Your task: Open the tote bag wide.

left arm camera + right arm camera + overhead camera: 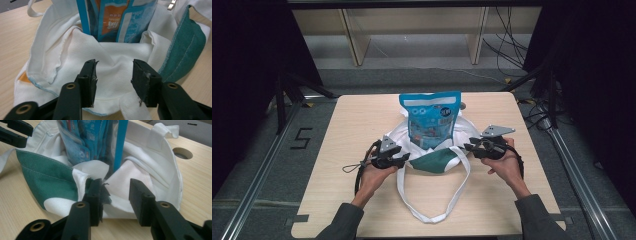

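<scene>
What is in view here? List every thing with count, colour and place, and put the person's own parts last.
Tote bag: one, white with a green panel, slumped at the middle of the table, its long strap looping toward the near edge.
Snack pouch: one, blue with orange print, standing upright inside the bag.
Table: one, light wood, with a round hole near its far edge.
Shelf unit: one, pale wood, on the floor beyond the table.
Cables: several, black, on the floor at far right.
Left claw: one, black, jaws apart over the bag's white cloth.
Right claw: one, black, jaws apart at the bag's other side.
Hands: two, each holding a claw.
</scene>
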